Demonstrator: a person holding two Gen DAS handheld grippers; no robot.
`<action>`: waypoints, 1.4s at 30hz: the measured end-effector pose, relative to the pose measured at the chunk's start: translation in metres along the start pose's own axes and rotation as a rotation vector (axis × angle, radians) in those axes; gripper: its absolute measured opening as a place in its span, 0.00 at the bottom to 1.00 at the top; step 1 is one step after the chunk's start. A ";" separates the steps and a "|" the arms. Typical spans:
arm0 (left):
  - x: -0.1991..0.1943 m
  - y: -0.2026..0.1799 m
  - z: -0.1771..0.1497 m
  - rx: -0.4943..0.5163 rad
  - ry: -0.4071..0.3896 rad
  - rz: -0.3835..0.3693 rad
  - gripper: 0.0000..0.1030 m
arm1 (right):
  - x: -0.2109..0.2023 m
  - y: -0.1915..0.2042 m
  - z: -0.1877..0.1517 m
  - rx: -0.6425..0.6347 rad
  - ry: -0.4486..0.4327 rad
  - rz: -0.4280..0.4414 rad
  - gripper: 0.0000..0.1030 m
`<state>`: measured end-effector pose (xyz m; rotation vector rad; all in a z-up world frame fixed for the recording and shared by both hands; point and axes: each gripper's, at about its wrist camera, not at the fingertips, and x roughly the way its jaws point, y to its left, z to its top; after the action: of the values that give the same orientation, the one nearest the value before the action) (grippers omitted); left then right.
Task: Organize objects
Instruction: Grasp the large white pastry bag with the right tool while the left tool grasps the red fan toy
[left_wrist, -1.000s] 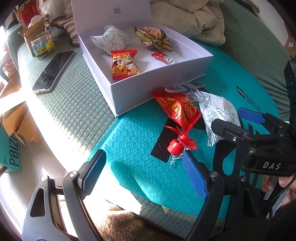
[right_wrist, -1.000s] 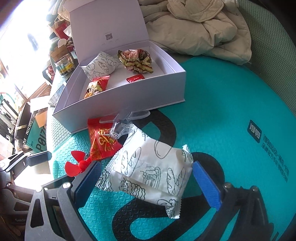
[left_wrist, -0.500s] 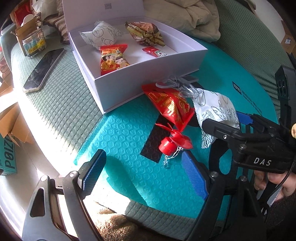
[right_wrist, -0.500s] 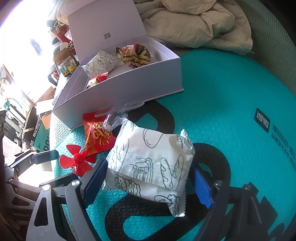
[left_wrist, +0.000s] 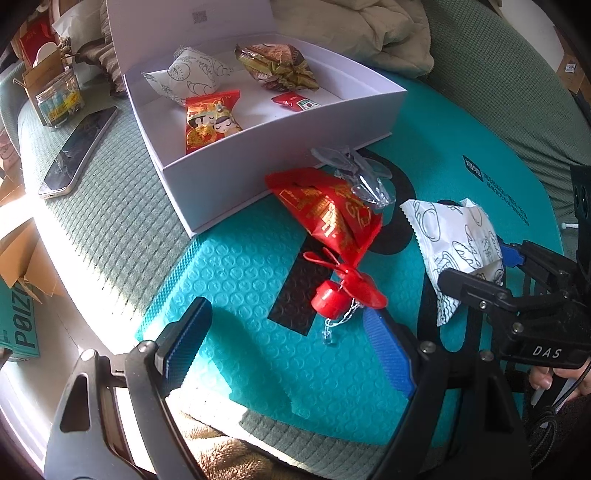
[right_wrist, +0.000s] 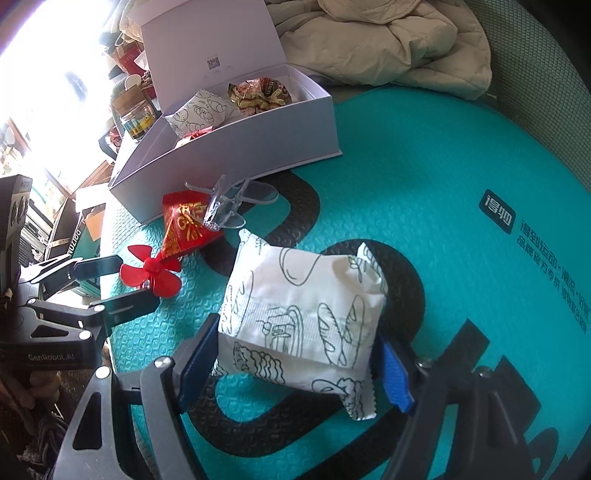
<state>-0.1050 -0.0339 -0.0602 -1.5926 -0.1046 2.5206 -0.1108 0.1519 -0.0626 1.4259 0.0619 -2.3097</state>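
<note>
A home: green sofa (left_wrist: 517, 85), rumpled beige jacket (right_wrist: 388, 40), phone (left_wrist: 77, 151), cardboard boxes (left_wrist: 22, 258)

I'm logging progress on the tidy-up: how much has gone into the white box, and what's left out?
Done: four snack packets lie in the white box. In hand: the right hand-held gripper has just been closing on the white bread packet. Left on the mat: red packet, clear clip, red propeller. The left hand-held gripper is open.
</note>
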 end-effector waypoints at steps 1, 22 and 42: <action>0.000 -0.001 0.000 0.007 -0.002 0.000 0.81 | -0.002 -0.001 -0.003 -0.002 0.005 0.001 0.76; 0.005 -0.012 0.003 0.050 -0.061 -0.027 0.58 | -0.008 -0.004 -0.024 0.041 -0.023 -0.016 1.00; -0.004 -0.006 -0.007 0.014 -0.083 -0.113 0.37 | -0.001 0.005 -0.028 0.016 -0.093 -0.125 1.00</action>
<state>-0.0968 -0.0291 -0.0590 -1.4355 -0.1813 2.4949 -0.0853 0.1544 -0.0743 1.3553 0.1082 -2.4798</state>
